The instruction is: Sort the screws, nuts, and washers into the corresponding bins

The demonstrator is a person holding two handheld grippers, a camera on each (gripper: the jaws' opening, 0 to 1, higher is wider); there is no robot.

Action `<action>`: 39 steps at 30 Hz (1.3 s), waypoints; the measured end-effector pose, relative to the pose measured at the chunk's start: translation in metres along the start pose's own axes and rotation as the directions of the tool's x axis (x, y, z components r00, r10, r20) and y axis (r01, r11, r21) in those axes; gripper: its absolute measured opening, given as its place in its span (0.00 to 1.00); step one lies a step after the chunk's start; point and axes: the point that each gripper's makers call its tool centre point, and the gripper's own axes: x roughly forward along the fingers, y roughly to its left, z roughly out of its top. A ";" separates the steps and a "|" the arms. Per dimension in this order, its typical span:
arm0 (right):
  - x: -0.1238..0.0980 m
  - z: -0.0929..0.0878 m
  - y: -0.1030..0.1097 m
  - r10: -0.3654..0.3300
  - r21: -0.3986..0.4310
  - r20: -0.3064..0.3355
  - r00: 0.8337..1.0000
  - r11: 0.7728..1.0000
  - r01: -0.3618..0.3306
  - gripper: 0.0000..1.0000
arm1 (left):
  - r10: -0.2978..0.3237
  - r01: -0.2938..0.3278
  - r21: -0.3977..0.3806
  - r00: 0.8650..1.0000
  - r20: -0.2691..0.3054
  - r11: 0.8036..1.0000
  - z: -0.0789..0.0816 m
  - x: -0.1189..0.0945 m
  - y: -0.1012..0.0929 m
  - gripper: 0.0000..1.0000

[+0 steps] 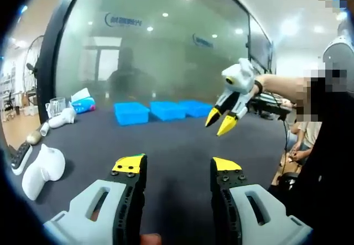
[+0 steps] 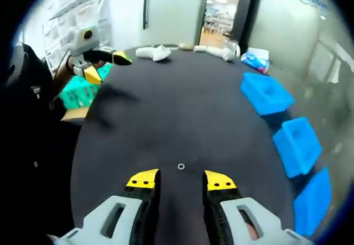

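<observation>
A small metal washer (image 2: 181,166) lies on the black table (image 2: 177,112), just ahead of the gap between my right gripper's (image 2: 181,180) yellow-tipped jaws, which stand open and hold nothing. Three blue bins (image 2: 266,93) (image 2: 298,139) (image 2: 312,201) line the table's right side in the right gripper view. In the left gripper view the same bins (image 1: 131,113) (image 1: 167,110) (image 1: 194,107) sit in a row at the far edge. My left gripper (image 1: 178,167) hangs open and empty above the table. The right gripper (image 1: 219,121) hovers in the air to its right, held by a hand.
White handheld devices (image 1: 43,167) (image 1: 61,119) and a tissue pack (image 1: 83,100) lie along the table's left end. A green basket (image 2: 83,90) stands off the table beside the left gripper (image 2: 107,66). A glass wall (image 1: 166,46) rises behind the bins. People sit at the right.
</observation>
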 end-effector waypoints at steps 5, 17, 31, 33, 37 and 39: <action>0.016 -0.001 0.004 0.030 -0.008 -0.033 0.999 1.000 -0.030 0.26 | 0.003 -0.003 -0.008 1.000 0.006 1.000 -0.001 -0.001 0.002 0.45; 0.030 -0.003 0.007 0.061 -0.003 -0.067 0.996 0.998 -0.061 0.22 | 0.009 -0.009 -0.023 1.000 0.006 1.000 -0.005 -0.002 0.007 0.45; 0.036 -0.010 0.005 0.079 0.038 -0.074 0.994 0.996 -0.077 0.14 | 0.012 -0.012 -0.021 1.000 0.005 1.000 -0.005 -0.002 0.007 0.45; 0.036 -0.010 0.003 0.082 0.071 -0.068 0.994 0.994 -0.077 0.11 | 0.009 -0.009 -0.018 1.000 0.003 1.000 -0.005 -0.001 0.006 0.45; 0.036 -0.011 0.004 0.059 0.039 -0.079 0.995 0.998 -0.056 0.05 | 0.006 -0.006 -0.017 1.000 0.002 1.000 -0.005 -0.001 0.004 0.45; 0.036 -0.011 0.005 0.050 0.018 -0.085 0.995 0.999 -0.049 0.04 | 0.007 -0.007 -0.018 1.000 0.001 1.000 -0.005 -0.001 0.005 0.45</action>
